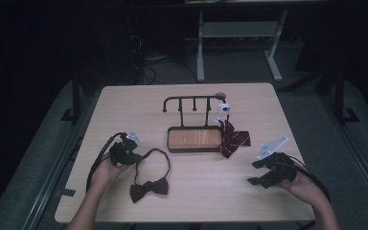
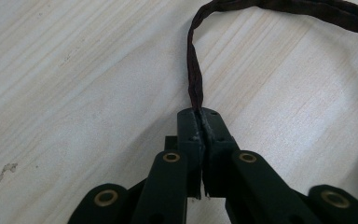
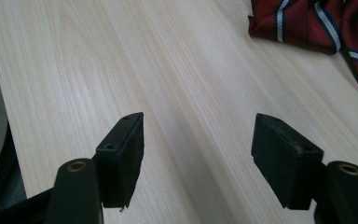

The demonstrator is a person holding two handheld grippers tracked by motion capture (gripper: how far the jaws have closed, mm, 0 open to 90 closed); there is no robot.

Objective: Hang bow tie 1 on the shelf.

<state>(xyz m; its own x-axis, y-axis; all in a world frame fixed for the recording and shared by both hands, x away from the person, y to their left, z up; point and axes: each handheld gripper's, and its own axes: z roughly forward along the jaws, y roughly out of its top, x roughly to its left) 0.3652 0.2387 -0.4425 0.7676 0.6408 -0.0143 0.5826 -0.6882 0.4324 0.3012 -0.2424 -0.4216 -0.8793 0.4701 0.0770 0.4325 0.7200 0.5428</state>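
- Pale wooden surface [image 1: 187, 196], broad and rectangular, bearing everything below.
- Black metal rack [image 1: 192, 104] with a wooden tray base [image 1: 194, 139] at the centre, slightly toward the far side; hooked rail standing upright along the far edge of the tray.
- Red striped tie [image 1: 232, 139], bunched just right of the tray, touching its right end; seen again in the right claw view [image 3: 317, 25] at the far right corner.
- Dark bow tie [image 1: 148, 188] lying flat, near left of centre, its thin strap [image 1: 159, 158] looping toward the far side and over to the left claw.
- Right claw [image 1: 257, 172] held at the near right, well apart from the striped tie; jaws spread wide with bare wood between them [image 3: 198, 158].
- Left claw [image 1: 135, 157] at the near left, jaws pressed together and clamped on the end of the strap [image 2: 195, 79], close over the wood.
- Small white object [image 1: 224, 109] on the right end of the rack; too small to tell more.
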